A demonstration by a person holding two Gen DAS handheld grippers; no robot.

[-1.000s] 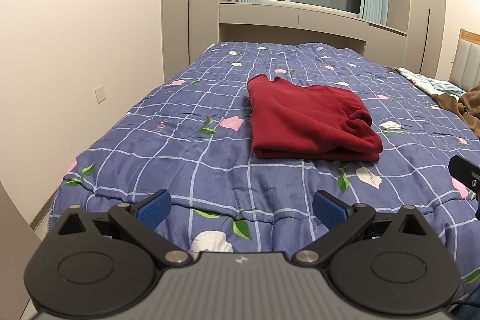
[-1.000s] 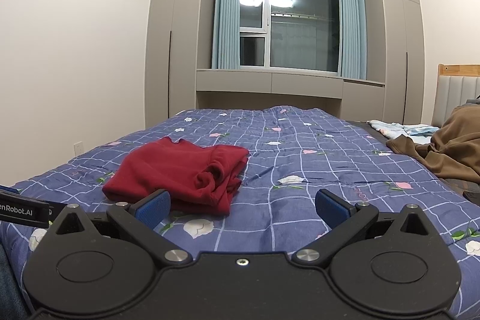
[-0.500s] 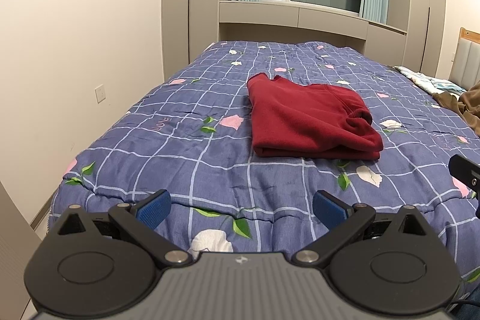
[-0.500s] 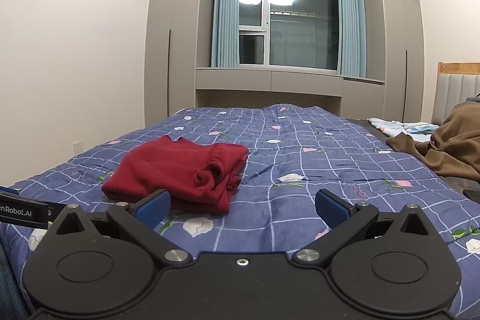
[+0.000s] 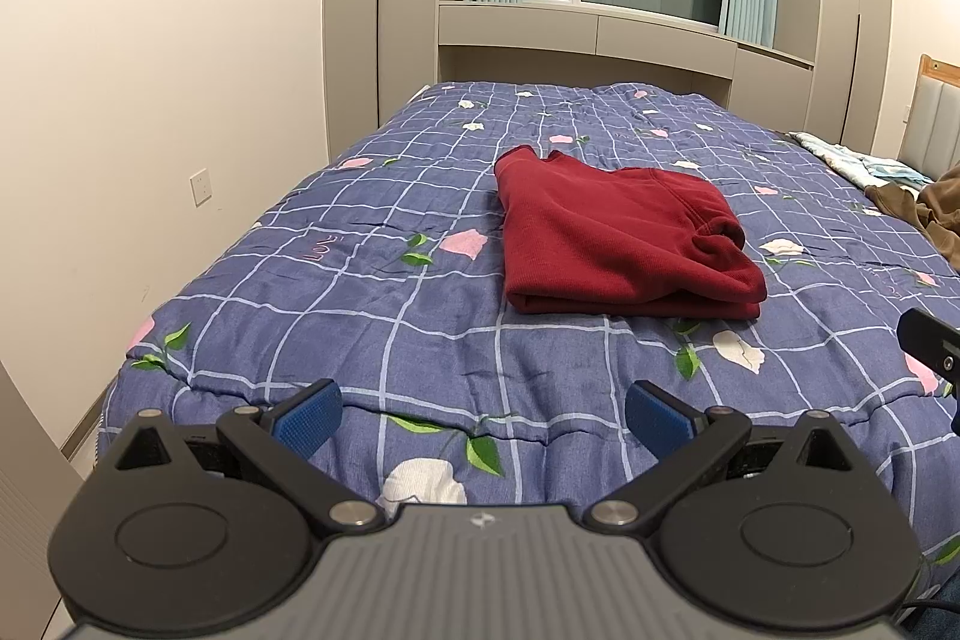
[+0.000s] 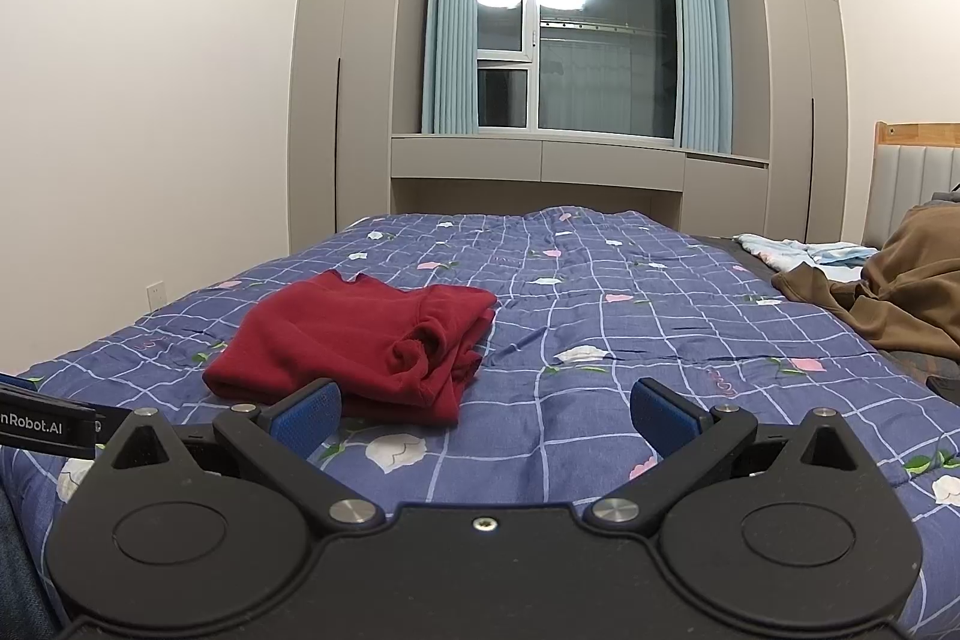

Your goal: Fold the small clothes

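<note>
A dark red garment [image 5: 618, 232] lies folded into a rough rectangle on the blue floral quilt [image 5: 384, 292], with a rolled cuff at its near right corner. My left gripper [image 5: 483, 415] hangs open above the quilt's near edge, well short of the garment, with nothing between its blue pads. In the right wrist view the same red garment [image 6: 360, 340] lies ahead to the left. My right gripper [image 6: 486, 412] is open and empty, its left pad [image 6: 306, 409] overlapping the garment's near edge in the picture.
A brown garment [image 6: 900, 298] and a light blue patterned cloth [image 6: 798, 250] lie at the bed's right side by the headboard [image 6: 918, 178]. A wall [image 5: 150, 100] runs along the bed's left. Cabinets and a window [image 6: 576, 40] stand beyond the far end.
Both views have tilted slightly, so the red garment sits a little higher in the frame. Both grippers stay open and the garment has not moved.
</note>
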